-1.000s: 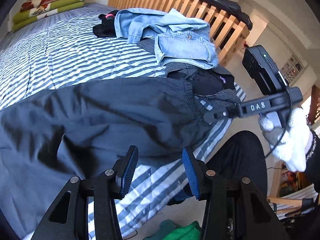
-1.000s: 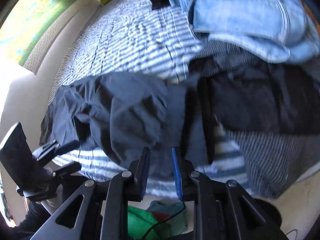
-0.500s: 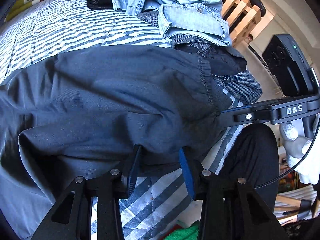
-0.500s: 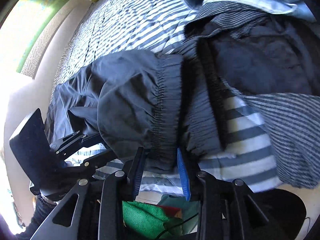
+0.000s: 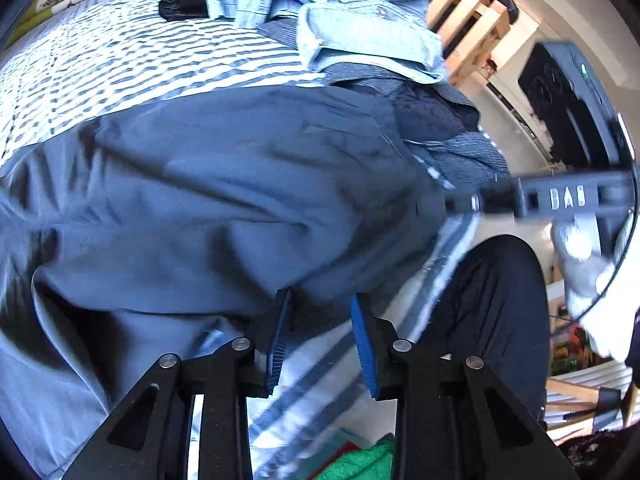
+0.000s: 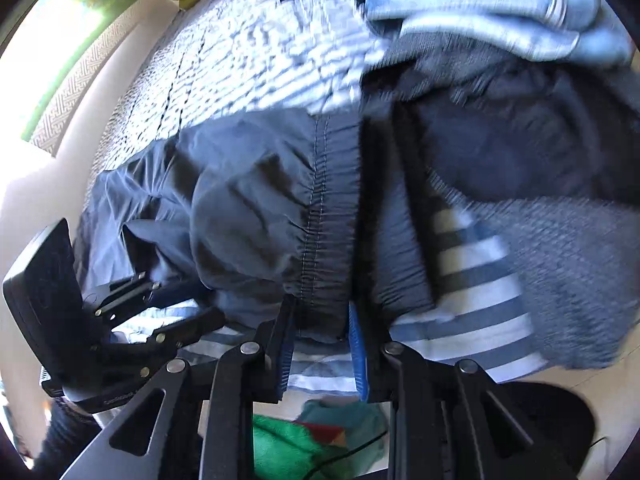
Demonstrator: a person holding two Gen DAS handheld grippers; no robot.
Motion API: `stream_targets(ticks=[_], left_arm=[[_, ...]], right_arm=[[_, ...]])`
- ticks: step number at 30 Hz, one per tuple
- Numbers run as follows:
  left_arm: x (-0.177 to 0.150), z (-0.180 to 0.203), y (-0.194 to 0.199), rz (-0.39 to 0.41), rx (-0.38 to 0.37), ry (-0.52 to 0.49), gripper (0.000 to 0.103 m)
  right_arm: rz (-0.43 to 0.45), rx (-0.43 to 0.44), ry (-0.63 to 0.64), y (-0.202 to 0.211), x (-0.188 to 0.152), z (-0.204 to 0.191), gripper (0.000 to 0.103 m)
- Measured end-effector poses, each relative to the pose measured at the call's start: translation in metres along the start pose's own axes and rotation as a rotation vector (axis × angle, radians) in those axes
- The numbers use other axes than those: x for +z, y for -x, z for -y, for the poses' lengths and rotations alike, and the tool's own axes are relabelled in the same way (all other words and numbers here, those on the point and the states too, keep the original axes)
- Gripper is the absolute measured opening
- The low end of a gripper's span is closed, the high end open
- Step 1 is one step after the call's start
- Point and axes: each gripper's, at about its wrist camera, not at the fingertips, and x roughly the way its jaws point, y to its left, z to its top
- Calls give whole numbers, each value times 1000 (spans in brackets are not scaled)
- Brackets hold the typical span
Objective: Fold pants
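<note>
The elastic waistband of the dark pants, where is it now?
In the right wrist view the waistband runs down the middle of the striped bed, its lower end between the right tool's closing jaws.

Clothes pile (image 5: 372,40) blocks far side; striped bedspread (image 5: 120,68) beyond pants (image 5: 220,184) free.

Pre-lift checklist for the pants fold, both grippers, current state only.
1. Left gripper on the near edge of the dark pants: ok, fabric sits between its jaws, which are closing.
2. Right gripper on the waistband: ok, the gathered band runs between its jaws, also closing.
3. Firm pinch on either side: cannot tell, motion blur hides pad contact.
4. Pants lying flat: not ok, creased and bunched near the waistband.
5. Room on the striped bed cover: ok, the open stretch beyond the pants is bare.
6. Clear of the clothes pile: not ok, it reaches the waistband end.
</note>
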Motion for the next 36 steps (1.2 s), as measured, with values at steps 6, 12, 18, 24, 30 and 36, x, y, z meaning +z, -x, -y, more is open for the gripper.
stream_targets(ticks=[6, 12, 18, 24, 30, 36], left_arm=[[0, 16, -11, -23, 3, -52, 33], [1, 15, -1, -22, -18, -32, 32], [8, 46, 12, 18, -33, -111, 31], [21, 84, -7, 18, -31, -208, 31], [47, 106, -59, -3, 37, -281, 31], [51, 79, -64, 30, -31, -154, 14]], right_arm=[[4, -141, 68, 9, 8, 3, 22], [-21, 38, 60, 23, 13, 23, 30], [33, 112, -31, 27, 37, 51, 33], [-26, 114, -38, 1, 37, 53, 35], [-20, 220, -161, 2, 43, 81, 35], [-36, 300, -227, 9, 34, 87, 36]])
